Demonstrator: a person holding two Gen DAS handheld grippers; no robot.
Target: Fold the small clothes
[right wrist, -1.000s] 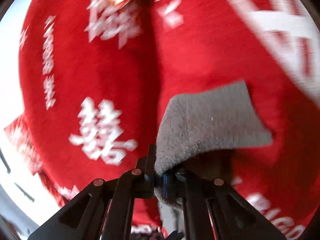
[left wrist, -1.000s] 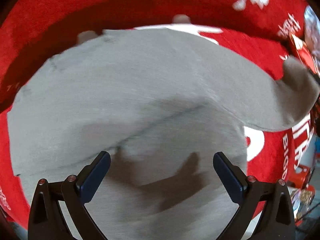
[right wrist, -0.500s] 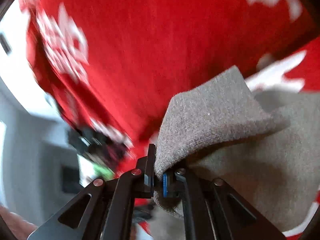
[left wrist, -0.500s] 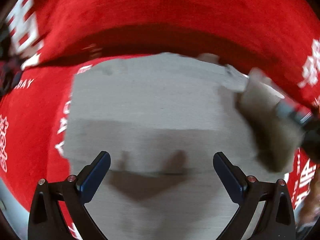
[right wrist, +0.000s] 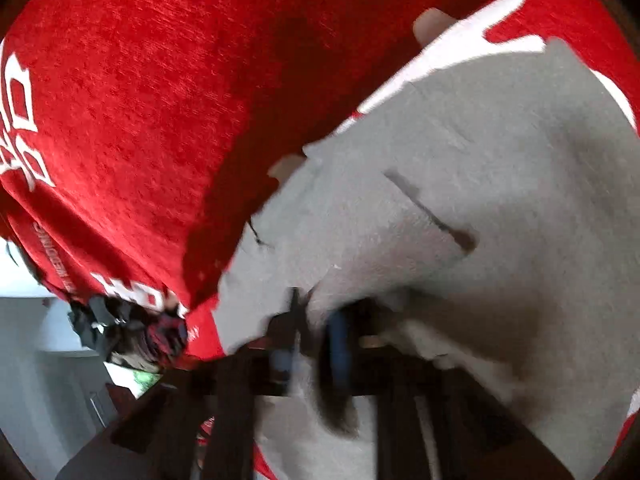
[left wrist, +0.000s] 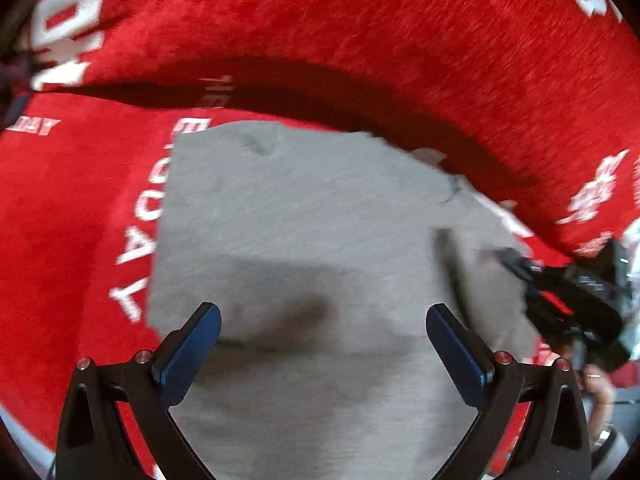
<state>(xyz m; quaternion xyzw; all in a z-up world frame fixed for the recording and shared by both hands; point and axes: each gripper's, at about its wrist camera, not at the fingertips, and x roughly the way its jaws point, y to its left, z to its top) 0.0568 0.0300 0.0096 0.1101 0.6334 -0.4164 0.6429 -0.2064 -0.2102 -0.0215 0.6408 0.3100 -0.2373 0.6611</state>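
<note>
A grey knit garment (left wrist: pixel 304 240) lies flat on a red cloth with white lettering (left wrist: pixel 320 20). My left gripper (left wrist: pixel 322 344) hovers just above its near part, jaws wide open and empty. My right gripper (right wrist: pixel 312 344) is blurred low in the right wrist view, down at the garment (right wrist: pixel 460 208) near a folded-over flap; the jaws look slightly parted with grey fabric by them, but the blur hides whether they grip it. The right gripper also shows in the left wrist view (left wrist: pixel 568 288) at the garment's right edge.
The red cloth rises in a fold behind the garment (left wrist: pixel 360 92). A dark heap of other clothes (right wrist: pixel 128 332) lies at the cloth's edge, with a pale floor and wall (right wrist: pixel 40 360) beyond. A hand (left wrist: pixel 596 388) shows at the lower right.
My right gripper carried the grey sleeve end over onto the garment and lowered it; its jaws, shut on the fabric before, now look slightly parted. My left gripper stayed open over the garment.
</note>
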